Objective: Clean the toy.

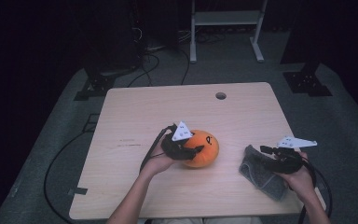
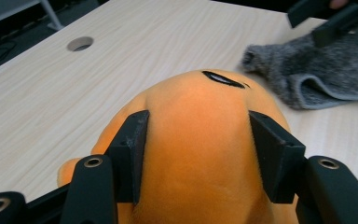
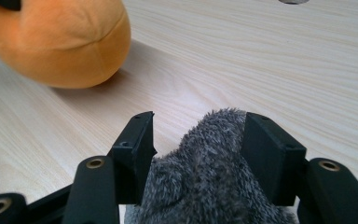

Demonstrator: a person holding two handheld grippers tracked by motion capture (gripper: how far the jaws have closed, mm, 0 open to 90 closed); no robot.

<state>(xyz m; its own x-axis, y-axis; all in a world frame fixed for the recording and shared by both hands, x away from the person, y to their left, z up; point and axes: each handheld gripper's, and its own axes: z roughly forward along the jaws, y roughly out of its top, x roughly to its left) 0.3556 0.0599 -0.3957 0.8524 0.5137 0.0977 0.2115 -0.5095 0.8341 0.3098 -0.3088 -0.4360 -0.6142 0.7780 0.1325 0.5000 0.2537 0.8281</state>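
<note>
Between the jaws of the left gripper (image 2: pixel 198 154) an orange plush (image 2: pixel 200 154) is clamped. A grey cloth (image 3: pixel 209 172) on the bench (image 1: pixel 135 121) is straddled by the right gripper (image 3: pixel 198 144), its jaws apart; whether the pads press it cannot be told.

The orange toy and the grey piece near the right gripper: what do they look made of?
Orange toy: soft plush by the look, with a short matte nap and stitched seams; it bulges between the left gripper's pads. Grey piece: probably fleece or terry fabric, with a shaggy, flecked pile; it lies limp and folded.
</note>
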